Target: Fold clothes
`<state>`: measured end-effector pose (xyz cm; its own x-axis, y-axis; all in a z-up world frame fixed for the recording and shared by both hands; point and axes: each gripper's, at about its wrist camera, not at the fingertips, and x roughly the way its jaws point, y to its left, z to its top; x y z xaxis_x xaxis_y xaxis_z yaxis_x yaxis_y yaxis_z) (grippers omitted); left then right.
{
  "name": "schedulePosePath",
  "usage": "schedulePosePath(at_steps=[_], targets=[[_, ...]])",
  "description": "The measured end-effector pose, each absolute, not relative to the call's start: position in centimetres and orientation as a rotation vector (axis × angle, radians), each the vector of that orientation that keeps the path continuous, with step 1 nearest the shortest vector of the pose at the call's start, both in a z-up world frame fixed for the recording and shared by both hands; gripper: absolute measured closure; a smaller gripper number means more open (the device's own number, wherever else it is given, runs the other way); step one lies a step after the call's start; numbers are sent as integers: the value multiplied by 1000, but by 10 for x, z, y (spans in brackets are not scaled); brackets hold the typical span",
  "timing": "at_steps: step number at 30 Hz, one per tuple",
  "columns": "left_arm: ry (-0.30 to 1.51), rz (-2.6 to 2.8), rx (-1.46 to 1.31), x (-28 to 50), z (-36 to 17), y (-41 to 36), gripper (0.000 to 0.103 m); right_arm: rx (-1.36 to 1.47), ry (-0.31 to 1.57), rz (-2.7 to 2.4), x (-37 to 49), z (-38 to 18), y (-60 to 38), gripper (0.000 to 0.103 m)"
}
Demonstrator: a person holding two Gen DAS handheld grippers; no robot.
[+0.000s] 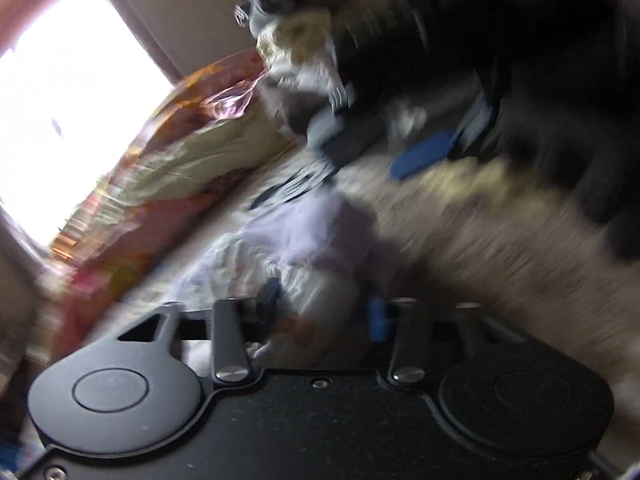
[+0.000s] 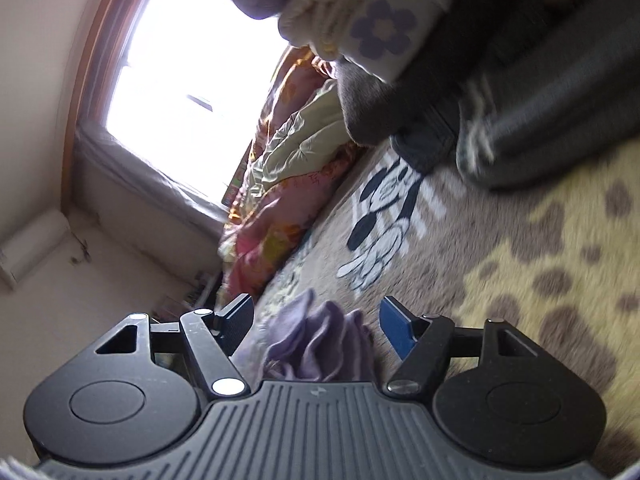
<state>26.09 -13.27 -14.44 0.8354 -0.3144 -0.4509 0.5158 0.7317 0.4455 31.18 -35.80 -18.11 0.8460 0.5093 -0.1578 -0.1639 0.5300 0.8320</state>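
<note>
A pale lilac garment [image 1: 296, 236] lies crumpled on the patterned bed cover; the left wrist view is blurred by motion. My left gripper [image 1: 324, 312] hangs over its near edge with jaws apart and cloth between the fingers. In the right wrist view the same lilac cloth [image 2: 320, 344] bunches between the black finger [image 2: 236, 320] and the blue finger [image 2: 396, 328] of my right gripper [image 2: 316, 324], whose jaws stand wide apart over it. The other gripper's blue pad [image 1: 424, 154] shows further off in the left wrist view.
A pile of dark and grey clothes [image 2: 520, 92] lies at the far side, with a floral white item [image 2: 376, 28]. A bright quilt [image 2: 280, 184] is heaped by the window [image 2: 180, 92]. The bed cover [image 2: 540, 240] carries a cartoon mouse print [image 2: 380, 216].
</note>
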Motion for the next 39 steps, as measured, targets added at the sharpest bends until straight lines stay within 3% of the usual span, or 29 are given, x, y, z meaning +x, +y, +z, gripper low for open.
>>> schedulePosePath(at_steps=[6,15,20,23,30,35,39], targets=[[332,-463,234,236,-99,-63,44,718,352,411,305,-158,-348,46],[351,-289,-29,264,-103,16,47,322,265,609,298,-125,-267,47],[422,-398,60,277,-125,6,47,209,495,525,318,-149,-254,49],[517,-403,171,286,-147,-5,47,252,535,516,324,-158,-267,49],[494,-498,212,288,-123,2,47,99,497,503,312,-148,-249,49],[337,-487,88,304,-111,11,47,-9,286,531,289,-123,-230,51],[401,-514,98,317,-128,0,47,-30,296,546,296,-129,-220,55]])
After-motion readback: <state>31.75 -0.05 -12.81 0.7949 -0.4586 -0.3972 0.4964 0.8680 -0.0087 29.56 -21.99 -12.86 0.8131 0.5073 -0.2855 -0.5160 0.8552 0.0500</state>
